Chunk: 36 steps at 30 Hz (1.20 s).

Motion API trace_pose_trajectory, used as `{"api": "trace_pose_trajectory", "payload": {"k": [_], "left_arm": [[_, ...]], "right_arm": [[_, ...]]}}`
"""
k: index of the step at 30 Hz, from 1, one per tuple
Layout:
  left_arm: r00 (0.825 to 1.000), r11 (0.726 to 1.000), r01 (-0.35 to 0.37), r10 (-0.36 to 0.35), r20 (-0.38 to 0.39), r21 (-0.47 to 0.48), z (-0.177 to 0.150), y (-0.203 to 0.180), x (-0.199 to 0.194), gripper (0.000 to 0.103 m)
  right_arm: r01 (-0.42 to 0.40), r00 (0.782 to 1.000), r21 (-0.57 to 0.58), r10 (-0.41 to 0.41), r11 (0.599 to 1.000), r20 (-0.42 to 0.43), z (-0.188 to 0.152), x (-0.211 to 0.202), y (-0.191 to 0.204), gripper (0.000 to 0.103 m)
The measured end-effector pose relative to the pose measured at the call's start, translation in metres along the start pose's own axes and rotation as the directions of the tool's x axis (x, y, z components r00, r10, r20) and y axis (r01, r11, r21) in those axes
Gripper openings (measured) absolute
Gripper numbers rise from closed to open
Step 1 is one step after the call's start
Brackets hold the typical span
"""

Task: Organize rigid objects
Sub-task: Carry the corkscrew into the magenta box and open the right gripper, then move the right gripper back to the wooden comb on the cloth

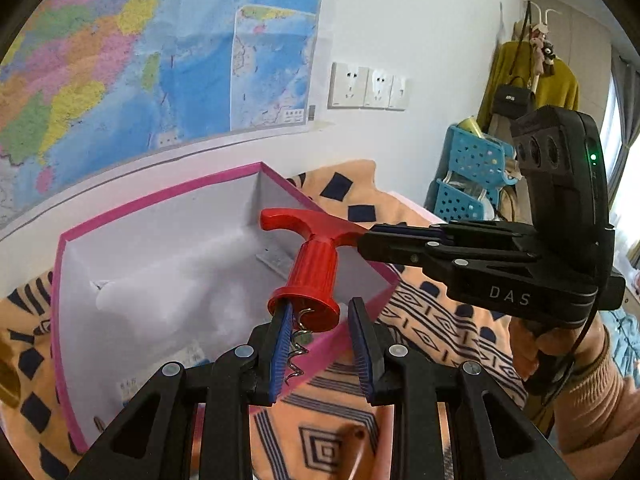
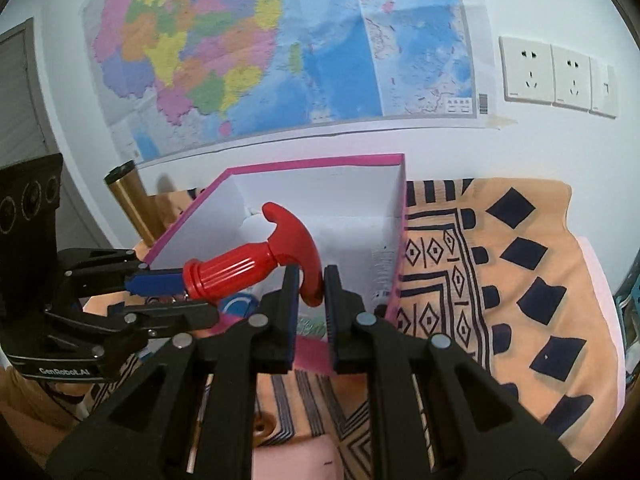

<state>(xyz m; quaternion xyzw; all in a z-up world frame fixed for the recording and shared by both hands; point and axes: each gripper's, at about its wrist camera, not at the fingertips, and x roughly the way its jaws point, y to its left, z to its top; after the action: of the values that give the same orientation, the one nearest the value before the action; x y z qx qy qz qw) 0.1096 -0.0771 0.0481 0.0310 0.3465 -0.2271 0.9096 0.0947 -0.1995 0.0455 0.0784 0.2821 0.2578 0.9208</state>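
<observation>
Corkscrew (image 1: 316, 268): spiral partly hidden behind left gripper (image 1: 322, 344) pad; handle end covered by right gripper (image 1: 362, 240).
Box (image 2: 320, 184): floor labels too blurred to read; near wall hidden by fingers.
Map (image 2: 280, 48): cut by frame edge, print illegible.

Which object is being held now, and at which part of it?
The red corkscrew: the right gripper clamps one tip of its T-handle; the left gripper is open around its bell end.
</observation>
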Motion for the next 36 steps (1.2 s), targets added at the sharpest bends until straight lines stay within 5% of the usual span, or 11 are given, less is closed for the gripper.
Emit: {"api": "trace_pose_trajectory", "payload": {"k": [18, 25, 36], "left_arm": [[0.995, 0.999, -0.044, 0.044, -0.089, -0.001, 0.007, 0.016, 0.060, 0.028], [0.998, 0.998, -0.059, 0.059, -0.034, 0.006, -0.002, 0.013, 0.043, 0.030], [0.997, 0.999, -0.028, 0.031, 0.073, -0.040, -0.046, 0.006, -0.028, 0.046]], "right_arm": [[0.101, 0.995, 0.062, -0.099, 0.993, -0.034, -0.003, 0.028, -0.023, 0.014], [0.058, 0.998, 0.076, -0.057, 0.995, -0.020, -0.015, 0.012, -0.023, 0.017], [-0.124, 0.992, 0.013, 0.124, 0.992, -0.038, -0.040, -0.018, 0.004, 0.043]]}}
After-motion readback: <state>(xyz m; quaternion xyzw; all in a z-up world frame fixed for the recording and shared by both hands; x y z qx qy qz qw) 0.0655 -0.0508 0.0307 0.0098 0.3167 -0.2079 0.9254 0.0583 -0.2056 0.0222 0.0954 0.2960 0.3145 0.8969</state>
